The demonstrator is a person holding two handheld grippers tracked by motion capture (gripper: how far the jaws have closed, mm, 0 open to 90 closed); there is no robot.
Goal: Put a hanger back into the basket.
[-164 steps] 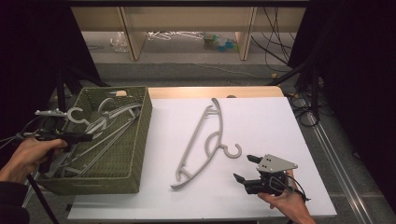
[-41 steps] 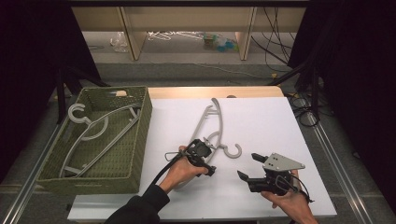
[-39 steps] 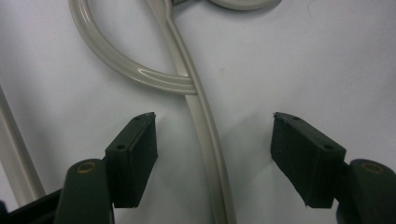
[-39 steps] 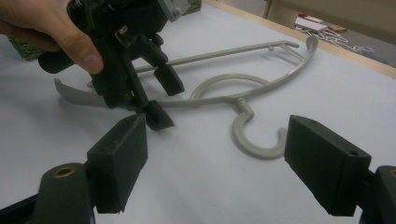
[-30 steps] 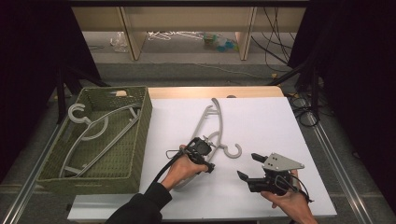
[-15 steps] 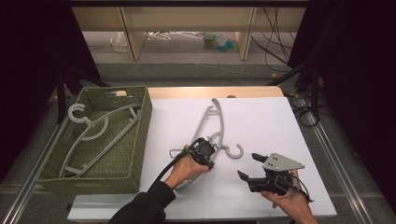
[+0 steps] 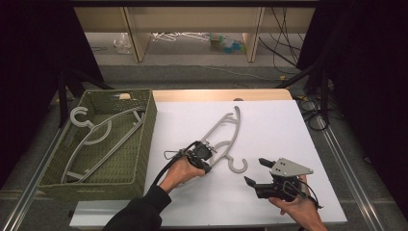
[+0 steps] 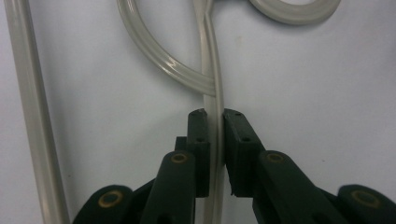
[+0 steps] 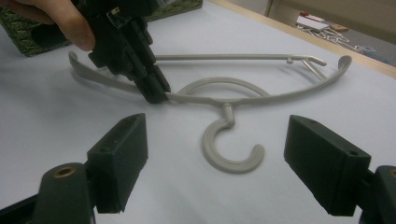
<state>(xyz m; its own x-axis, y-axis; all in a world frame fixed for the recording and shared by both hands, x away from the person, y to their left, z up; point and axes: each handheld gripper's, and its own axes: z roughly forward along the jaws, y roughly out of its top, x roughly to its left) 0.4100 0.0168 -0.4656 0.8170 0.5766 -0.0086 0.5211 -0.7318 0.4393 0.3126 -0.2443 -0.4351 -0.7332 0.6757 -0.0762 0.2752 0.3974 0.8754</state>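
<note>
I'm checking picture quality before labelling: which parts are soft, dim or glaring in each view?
High view: white table evenly bright, surroundings nearly black, hanger sharp. Left gripper view: the left hand-held gripper shut on the hanger, its near linkage soft, a blue-grey cast, no hard shadows. Right gripper view: the right hand-held gripper has blurred near jaws, the hanger's hook is crisp, the background is soft.
</note>
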